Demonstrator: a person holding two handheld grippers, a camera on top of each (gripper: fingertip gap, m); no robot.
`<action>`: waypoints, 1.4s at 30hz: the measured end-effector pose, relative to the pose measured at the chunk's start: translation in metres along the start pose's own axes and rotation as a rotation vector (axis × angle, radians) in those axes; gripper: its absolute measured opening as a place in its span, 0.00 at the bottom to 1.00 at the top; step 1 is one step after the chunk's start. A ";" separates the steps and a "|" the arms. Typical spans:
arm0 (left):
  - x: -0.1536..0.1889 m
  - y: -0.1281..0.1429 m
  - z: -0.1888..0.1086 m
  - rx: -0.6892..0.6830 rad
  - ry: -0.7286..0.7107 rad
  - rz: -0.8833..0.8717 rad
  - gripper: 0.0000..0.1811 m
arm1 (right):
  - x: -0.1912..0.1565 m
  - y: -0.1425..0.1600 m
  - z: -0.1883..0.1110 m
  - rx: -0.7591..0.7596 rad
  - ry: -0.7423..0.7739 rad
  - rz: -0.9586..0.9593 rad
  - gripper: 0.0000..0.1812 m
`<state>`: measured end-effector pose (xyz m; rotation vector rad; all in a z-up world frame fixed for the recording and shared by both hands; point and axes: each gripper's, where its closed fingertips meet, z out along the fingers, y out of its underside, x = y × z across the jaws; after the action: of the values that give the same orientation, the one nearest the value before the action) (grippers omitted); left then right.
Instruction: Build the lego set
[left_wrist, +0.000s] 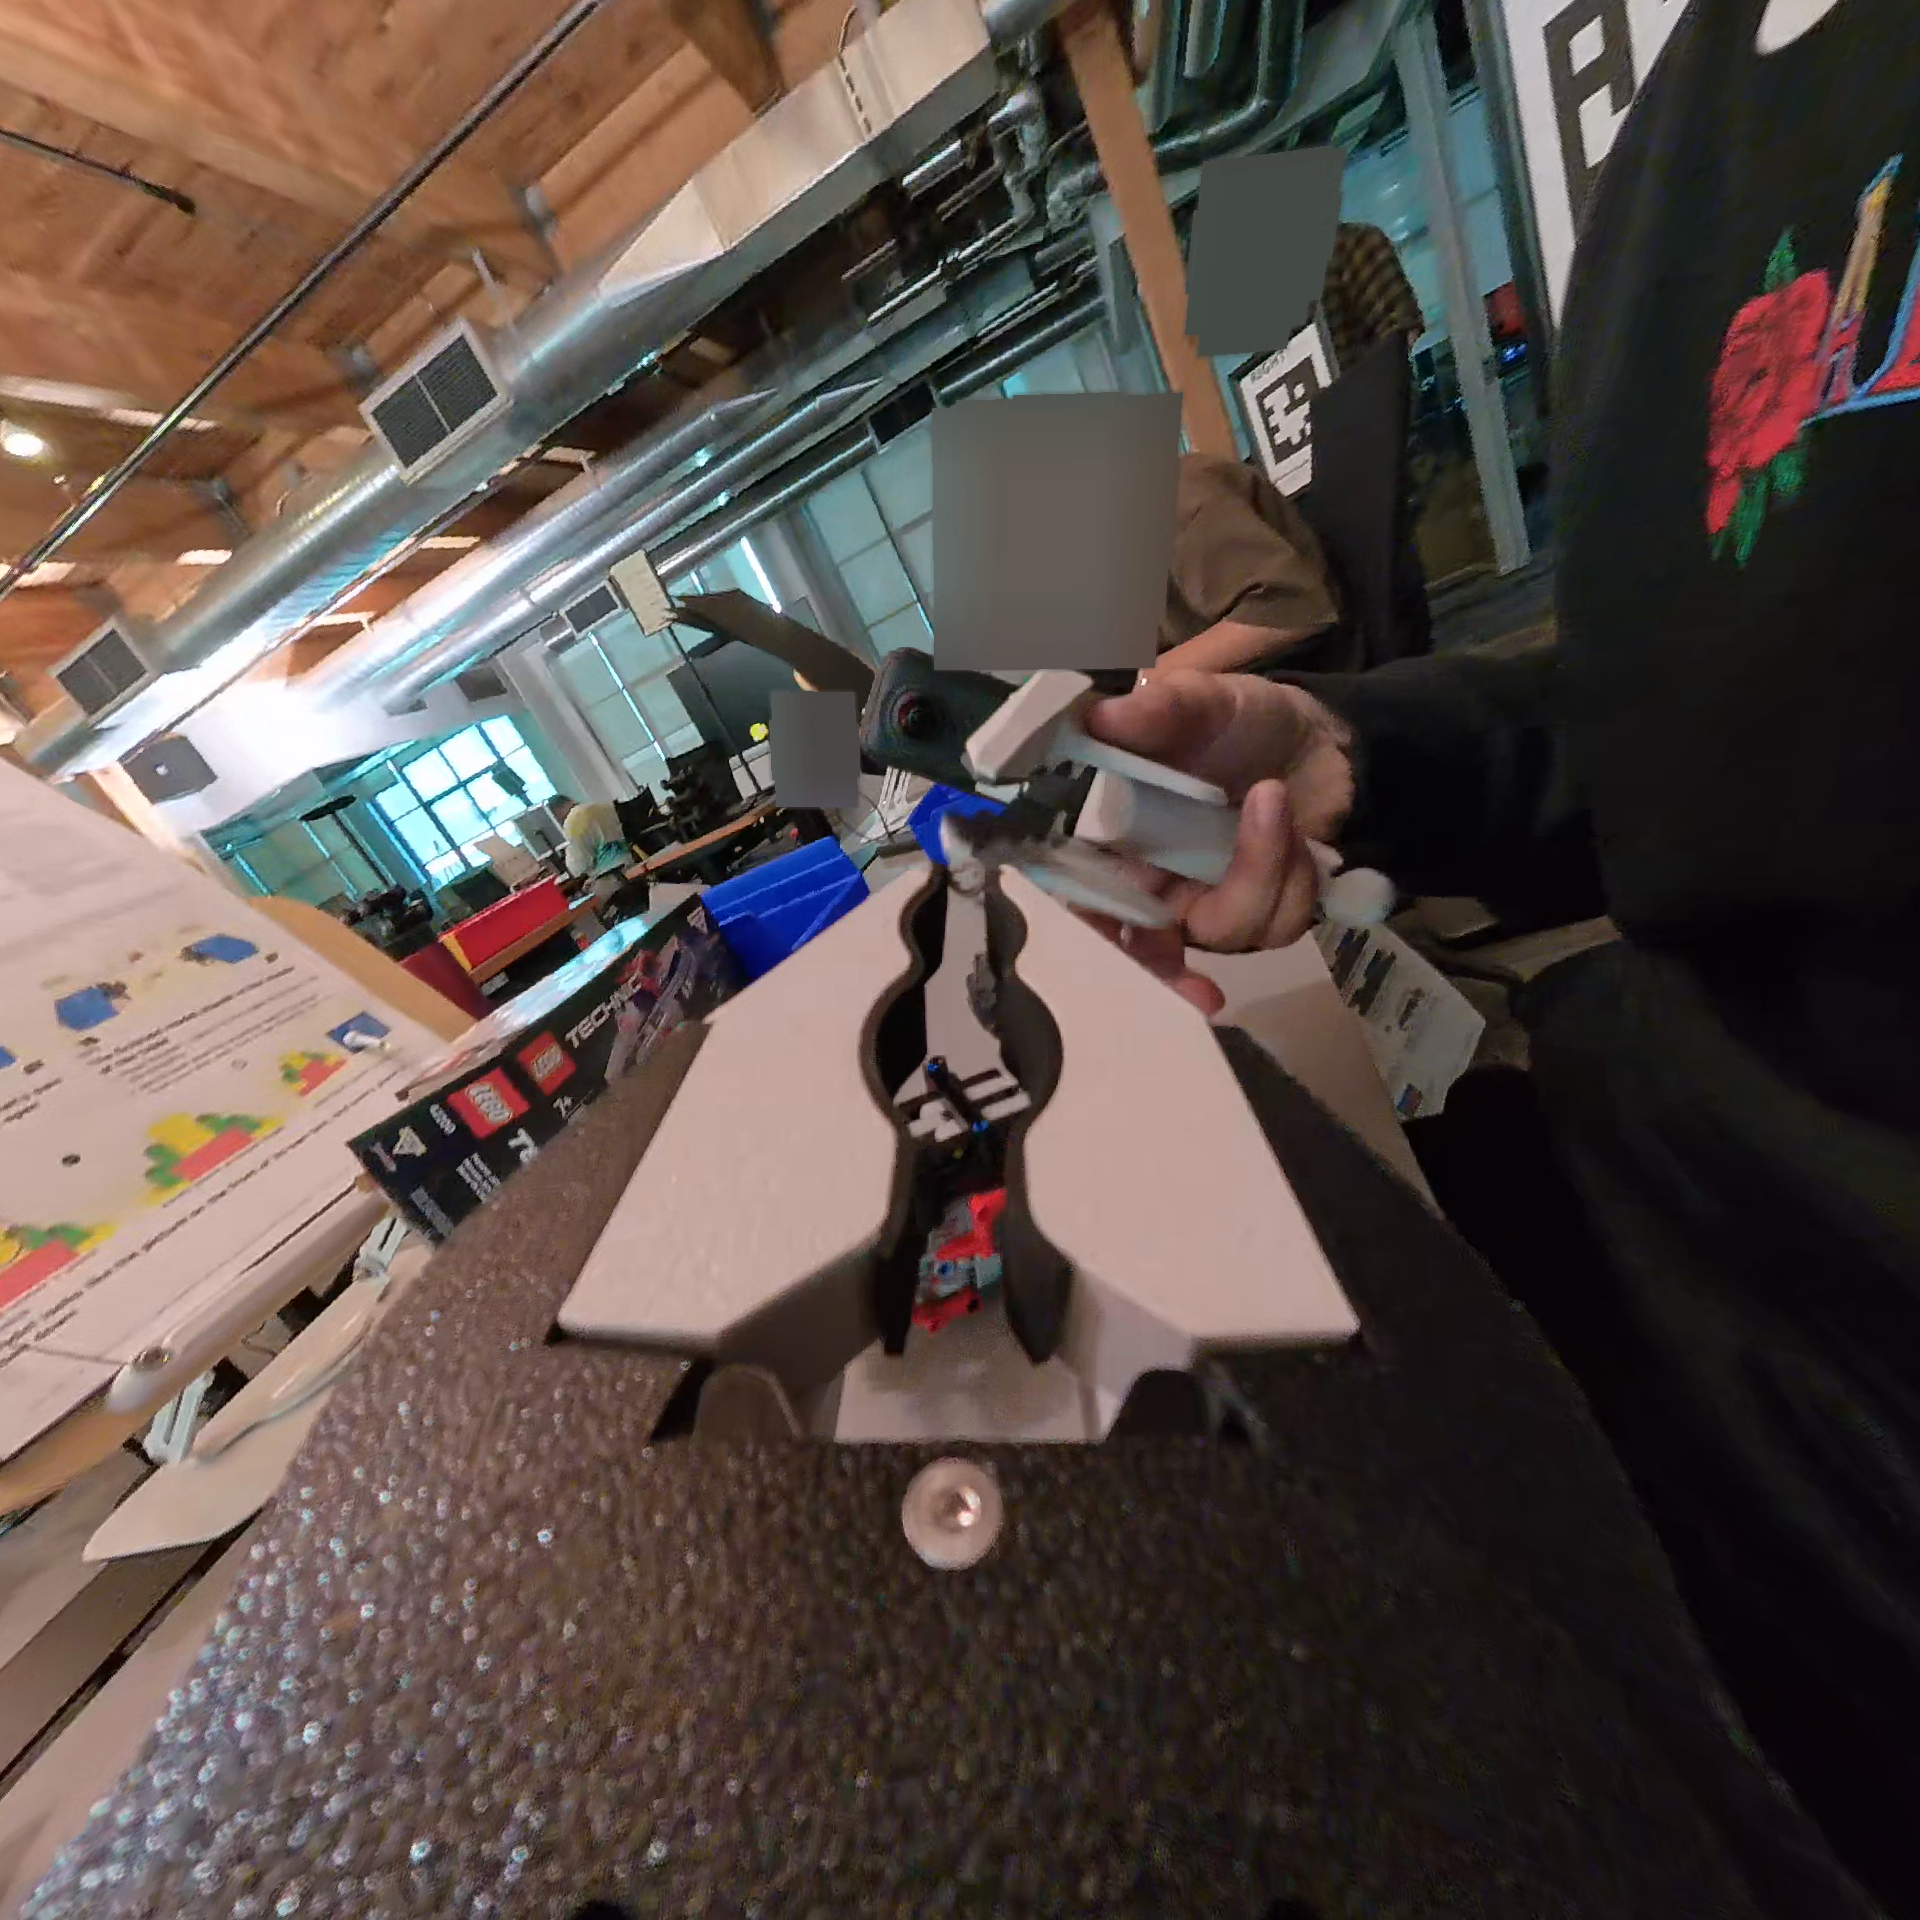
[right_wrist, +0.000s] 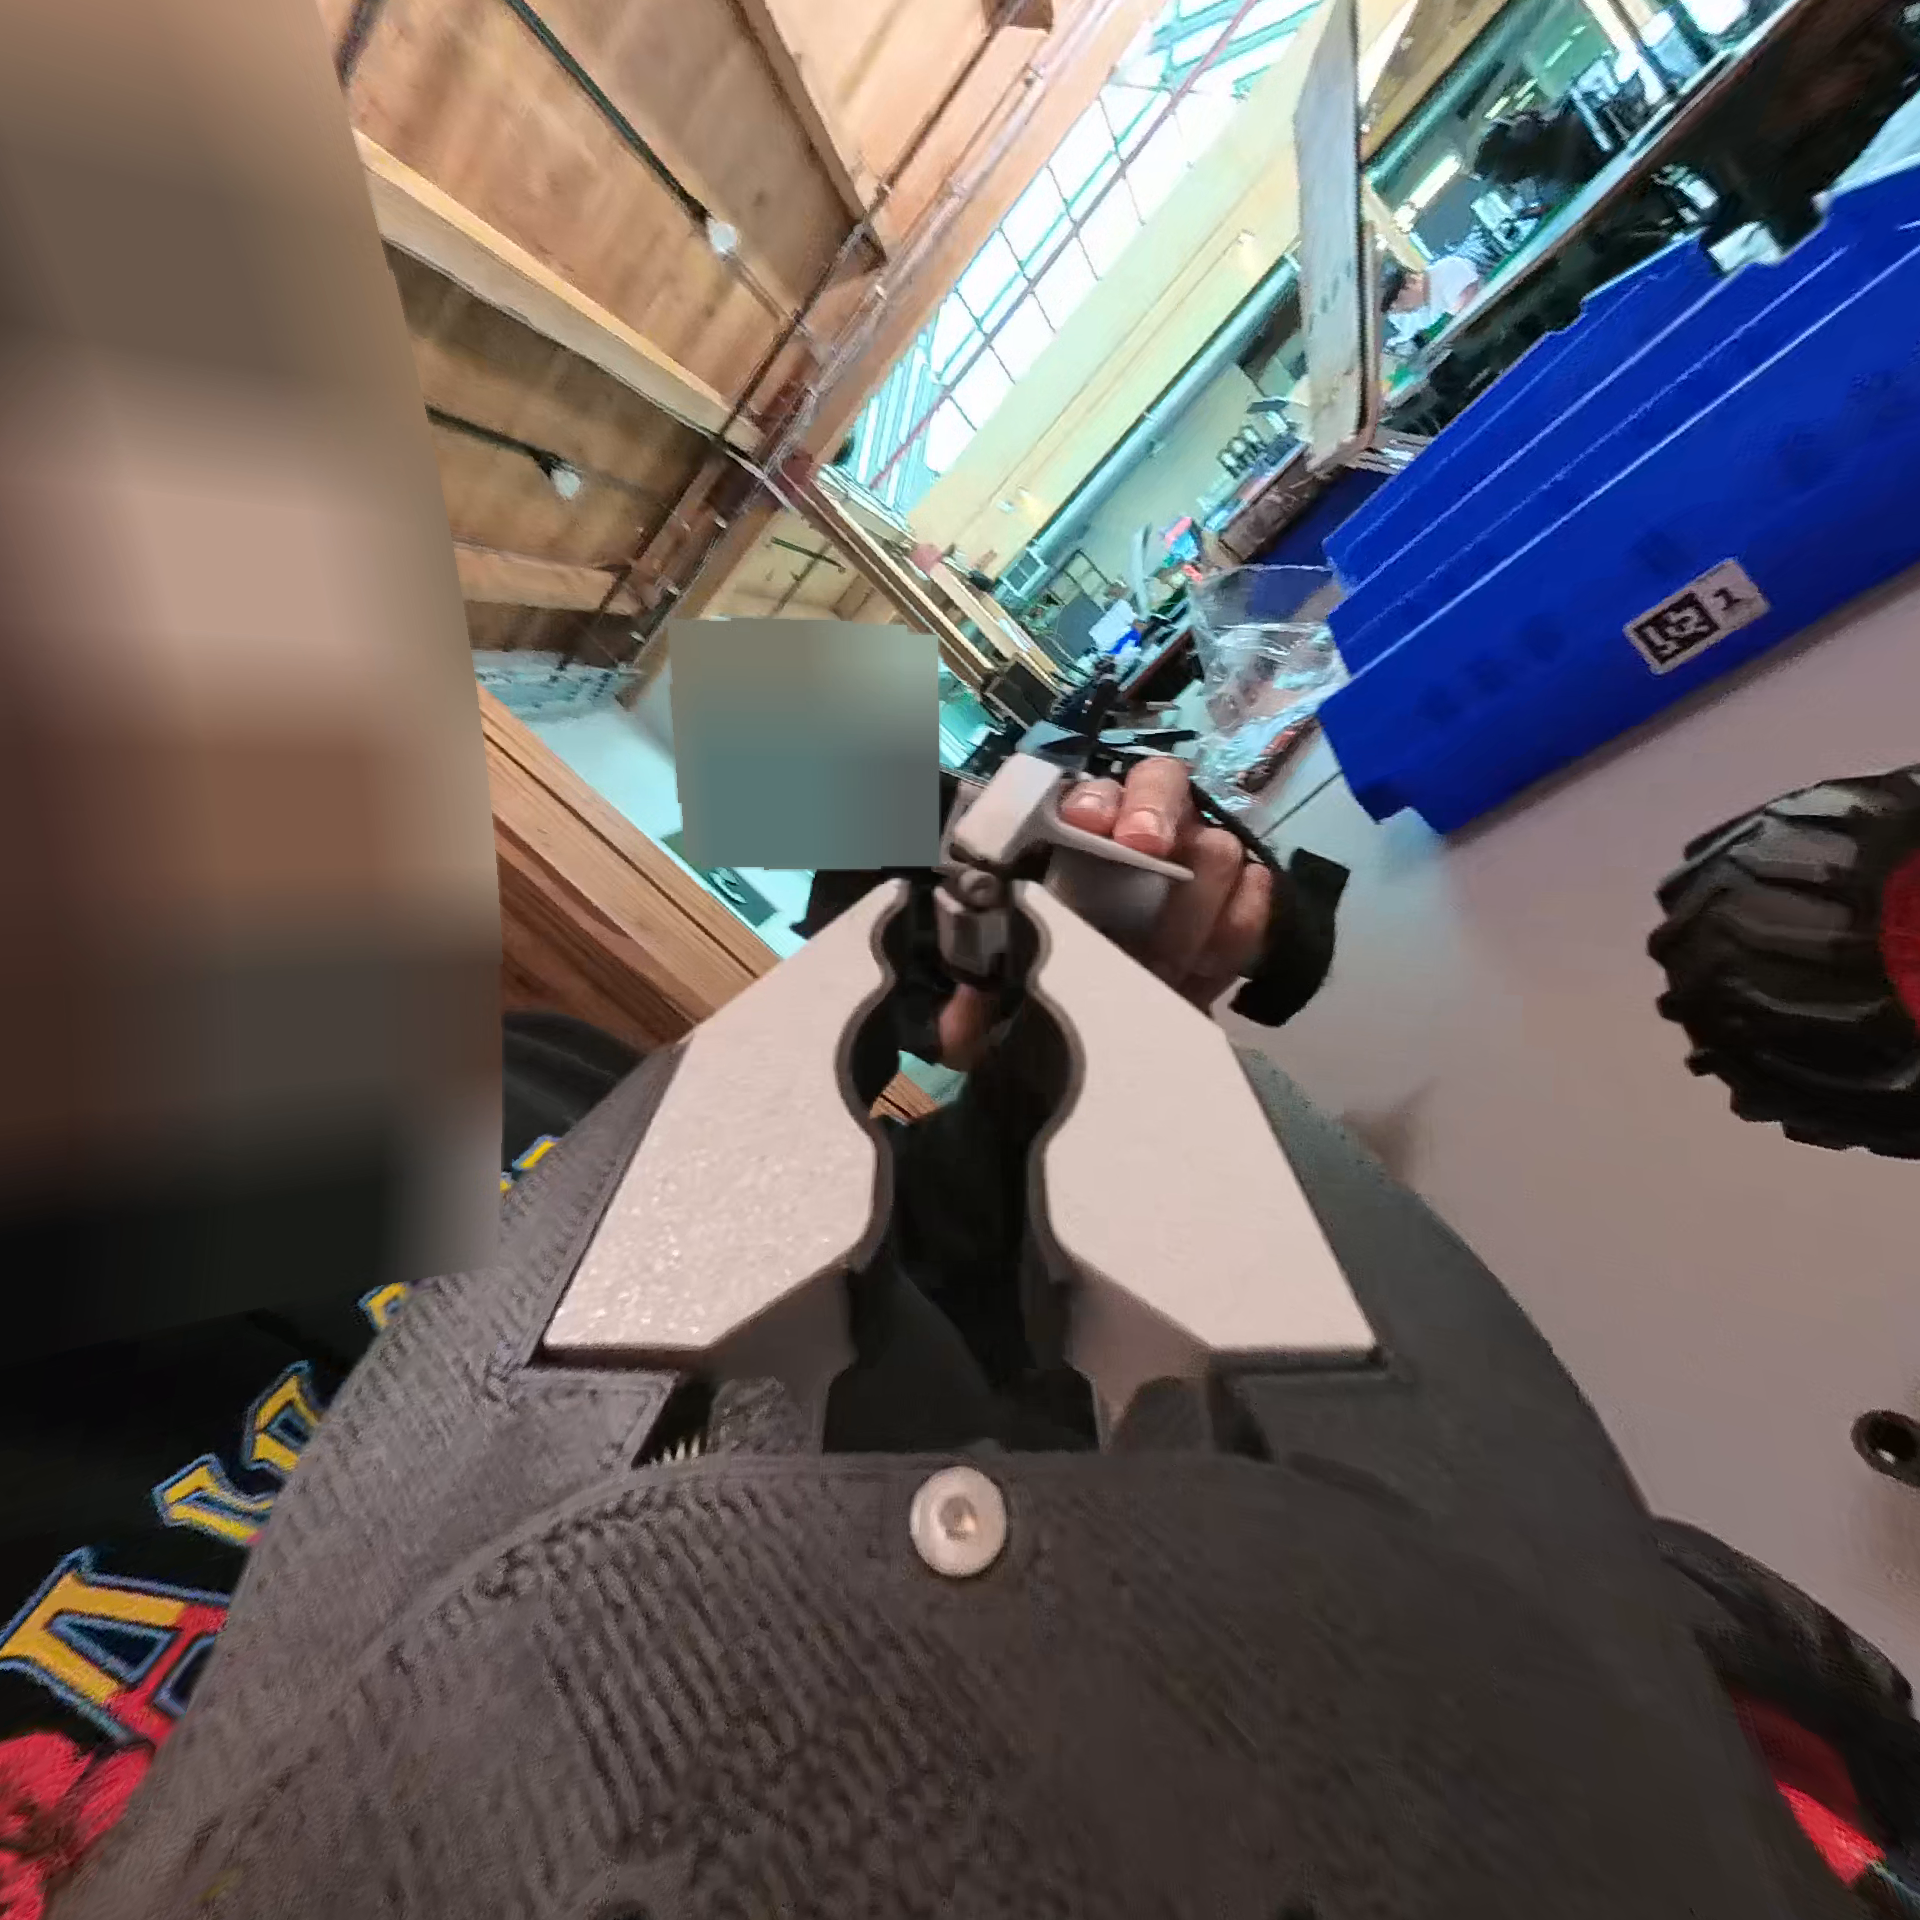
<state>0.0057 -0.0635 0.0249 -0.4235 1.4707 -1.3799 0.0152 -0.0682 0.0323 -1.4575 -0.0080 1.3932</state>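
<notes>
A: How do the jaws stand?

B: The left gripper (left_wrist: 964, 883) has its pale grey, wavy-edged fingers (left_wrist: 790, 1122) drawn nearly together, the tips almost meeting, with a small grey part between them; whether they truly clamp it I cannot tell. The right gripper (right_wrist: 956, 894) looks the same: its tips close in around a small grey lego piece (right_wrist: 966, 925), but a firm pinch is not clear.

A: And the set itself?

B: In the left wrist view a red, grey and black lego assembly (left_wrist: 956, 1247) shows through the gap between the fingers, lying on the white table (left_wrist: 1278, 997) below. In the right wrist view a knobbly black rubber tyre on a red hub (right_wrist: 1808, 966) lies on the white table at the right edge.

A: What surrounds it?

B: A dark printed lego box (left_wrist: 540, 1091) lies left of the left gripper, beside a white instruction sheet with coloured brick drawings (left_wrist: 156, 1091). Blue plastic bins (right_wrist: 1621, 520) stand at the table's far side, with a crumpled clear plastic bag (right_wrist: 1257, 665) just beside them.

A: The hands?

B: Each view shows the other hand (left_wrist: 1216, 821) gripping its grey handle, in a black sleeve.
</notes>
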 end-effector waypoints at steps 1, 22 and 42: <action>0.002 -0.003 0.001 0.013 0.011 0.002 0.02 | 0.001 0.001 0.001 -0.005 0.005 -0.005 0.11; 0.010 -0.002 0.015 -0.012 0.048 0.063 0.02 | -0.001 0.011 0.002 -0.025 -0.097 0.071 0.03; 0.006 0.026 0.018 -0.292 -0.007 0.190 0.02 | 0.021 0.014 -0.006 -0.131 0.157 -0.215 0.00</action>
<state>0.0275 -0.0704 0.0027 -0.4583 1.6677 -1.0172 0.0177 -0.0652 0.0060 -1.6208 -0.1546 1.1194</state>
